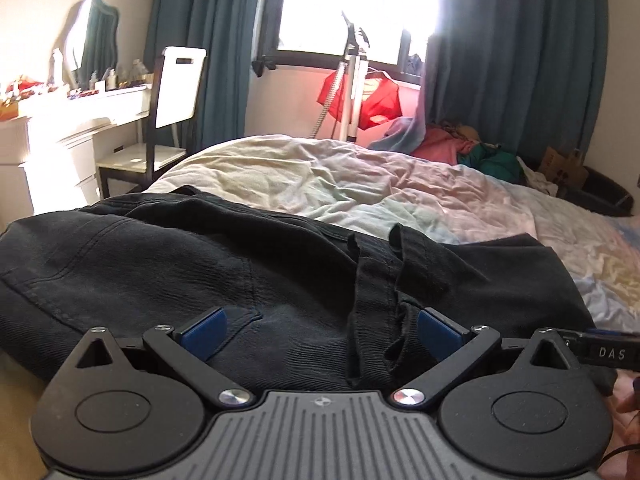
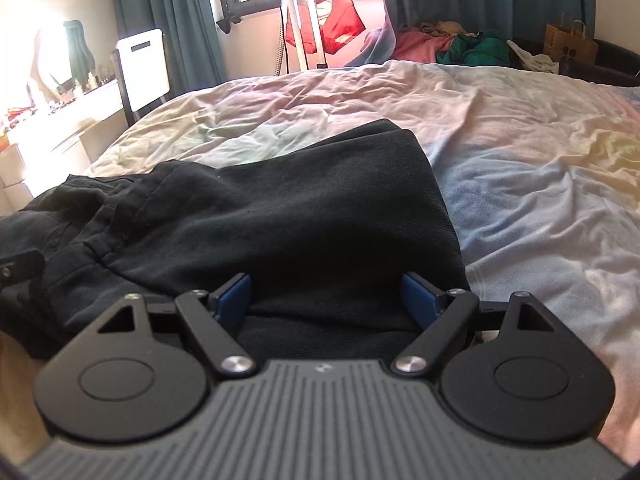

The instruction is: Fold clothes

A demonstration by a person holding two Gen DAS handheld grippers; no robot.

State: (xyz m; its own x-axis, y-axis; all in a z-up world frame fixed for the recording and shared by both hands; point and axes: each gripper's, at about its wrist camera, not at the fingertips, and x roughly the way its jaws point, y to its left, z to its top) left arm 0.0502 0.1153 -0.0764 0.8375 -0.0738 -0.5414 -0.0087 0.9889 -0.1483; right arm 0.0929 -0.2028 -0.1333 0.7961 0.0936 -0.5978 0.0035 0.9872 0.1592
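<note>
Rumpled pastel bed [image 2: 520,128] running out of view on the right. Black trousers [image 2: 280,208] spread along its near edge, lower portion hidden behind both tools. Left gripper [image 1: 320,332] wide open above the dark cloth; contact unclear. Right gripper [image 2: 326,296] likewise spread open, pinching nothing visible.

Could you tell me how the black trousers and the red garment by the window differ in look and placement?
The black trousers lie spread on the bed close to the camera; the red garment hangs on a stand below the window at the far side. The trousers are dark and matte; the red garment is bright and lit from behind. The trousers lie beneath both open tongs; nothing is near the red garment. Both are clothing.
</note>
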